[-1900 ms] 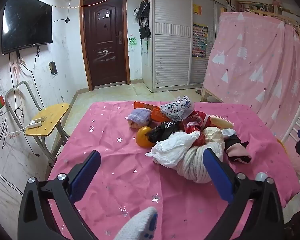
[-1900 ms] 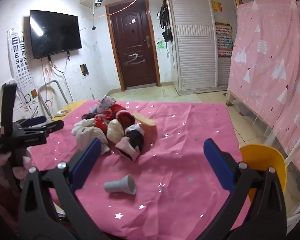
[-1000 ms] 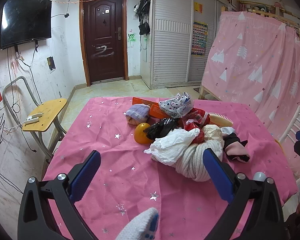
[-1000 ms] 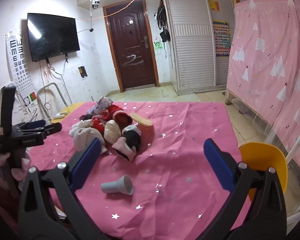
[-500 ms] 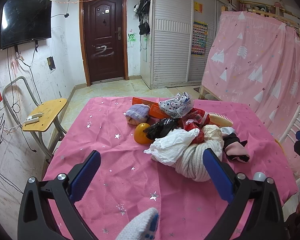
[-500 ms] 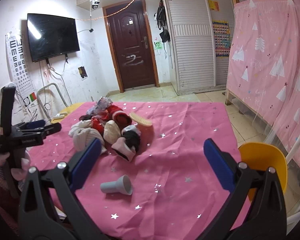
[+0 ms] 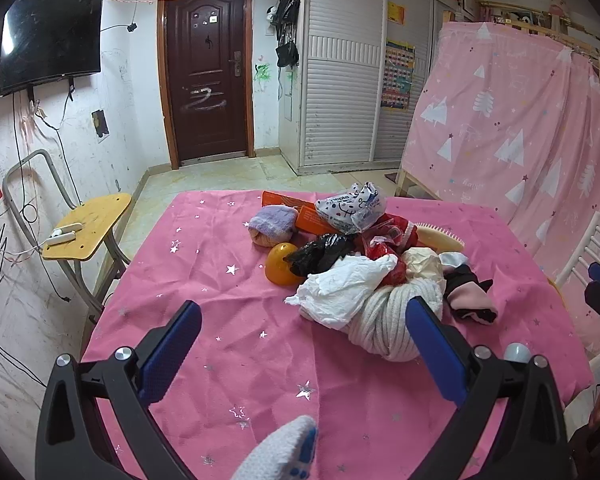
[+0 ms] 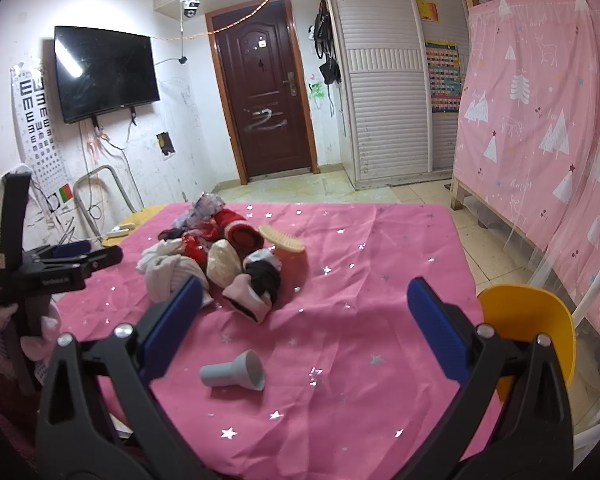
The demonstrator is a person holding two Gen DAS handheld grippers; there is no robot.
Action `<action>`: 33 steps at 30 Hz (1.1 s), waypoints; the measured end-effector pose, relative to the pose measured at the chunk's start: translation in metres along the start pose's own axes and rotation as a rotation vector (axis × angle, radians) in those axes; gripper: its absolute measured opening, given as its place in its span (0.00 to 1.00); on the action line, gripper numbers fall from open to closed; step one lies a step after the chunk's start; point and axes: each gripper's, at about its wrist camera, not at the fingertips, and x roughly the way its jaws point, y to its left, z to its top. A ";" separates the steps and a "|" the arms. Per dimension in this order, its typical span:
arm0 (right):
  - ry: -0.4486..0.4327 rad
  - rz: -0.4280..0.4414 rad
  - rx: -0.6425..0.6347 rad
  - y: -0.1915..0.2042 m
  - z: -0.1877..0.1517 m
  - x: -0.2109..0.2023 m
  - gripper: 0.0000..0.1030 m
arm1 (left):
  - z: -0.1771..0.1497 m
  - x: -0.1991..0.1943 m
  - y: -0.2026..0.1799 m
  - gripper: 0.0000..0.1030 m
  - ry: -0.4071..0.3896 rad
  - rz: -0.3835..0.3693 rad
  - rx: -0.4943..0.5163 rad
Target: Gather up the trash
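Left wrist view: the left gripper [image 7: 302,346], jaws spread and empty, hovers over a pink tablecloth [image 7: 204,280] facing a heap topped by crumpled white paper [image 7: 342,286]. Right wrist view: the right gripper [image 8: 300,320], also spread, hangs above a grey funnel [image 8: 236,372] lying apart. Best to pinch loose paper first.

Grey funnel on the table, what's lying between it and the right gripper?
Nothing but bare pink tablecloth. In the right wrist view the grey funnel lies on its side just ahead of the open right gripper, well apart from the pile.
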 end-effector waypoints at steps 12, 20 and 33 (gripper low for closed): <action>-0.001 0.001 0.003 -0.003 -0.001 0.000 0.96 | 0.000 0.001 -0.001 0.91 0.003 0.000 0.001; 0.001 0.004 0.001 -0.002 -0.002 0.002 0.96 | -0.001 0.000 -0.001 0.91 0.007 0.003 -0.002; 0.003 0.006 -0.003 0.000 -0.004 0.004 0.96 | -0.001 0.002 0.001 0.91 0.016 0.008 -0.004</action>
